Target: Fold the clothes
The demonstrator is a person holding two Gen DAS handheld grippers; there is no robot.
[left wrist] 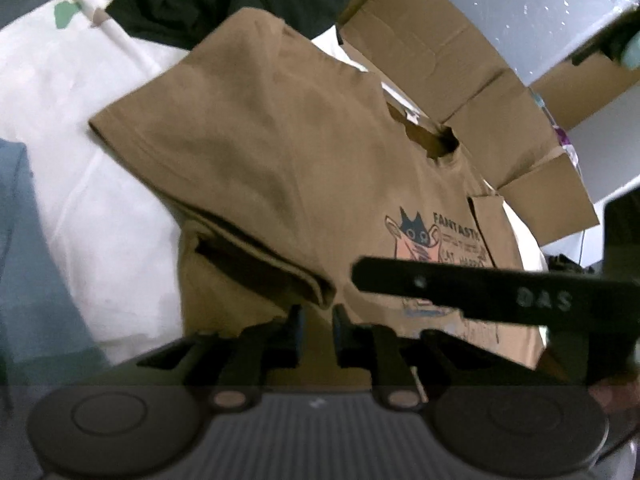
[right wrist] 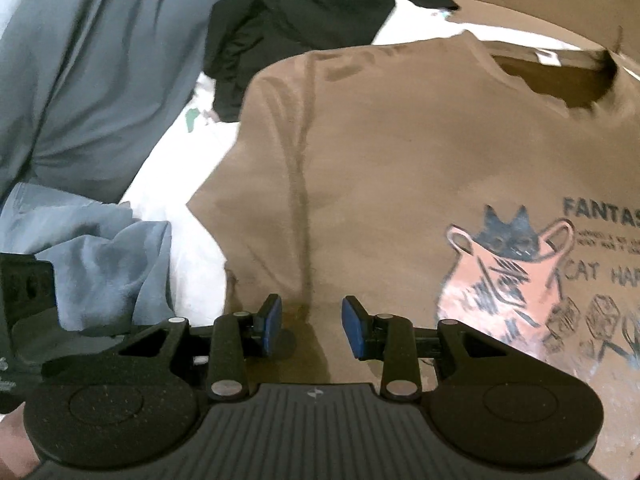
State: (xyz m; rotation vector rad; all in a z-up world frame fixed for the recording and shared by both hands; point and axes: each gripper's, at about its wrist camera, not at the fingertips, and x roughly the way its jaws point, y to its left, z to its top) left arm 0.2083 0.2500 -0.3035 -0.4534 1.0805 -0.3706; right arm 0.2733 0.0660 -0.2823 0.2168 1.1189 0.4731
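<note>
The T-shirt [right wrist: 380, 168] lies spread on the bed sheet [left wrist: 80, 100], its sleeve [left wrist: 224, 184] folded over its body; a crumpled garment [right wrist: 304, 12] sits behind it; another garment [right wrist: 88, 80] lies to its left; flattened cardboard [left wrist: 460, 64] lies beyond the collar [right wrist: 560, 80].

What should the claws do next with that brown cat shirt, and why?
Probably take the far side of the brown shirt and fold it inward. One sleeve already lies folded over the body, and both the left claw and right claw stand open, empty.
</note>
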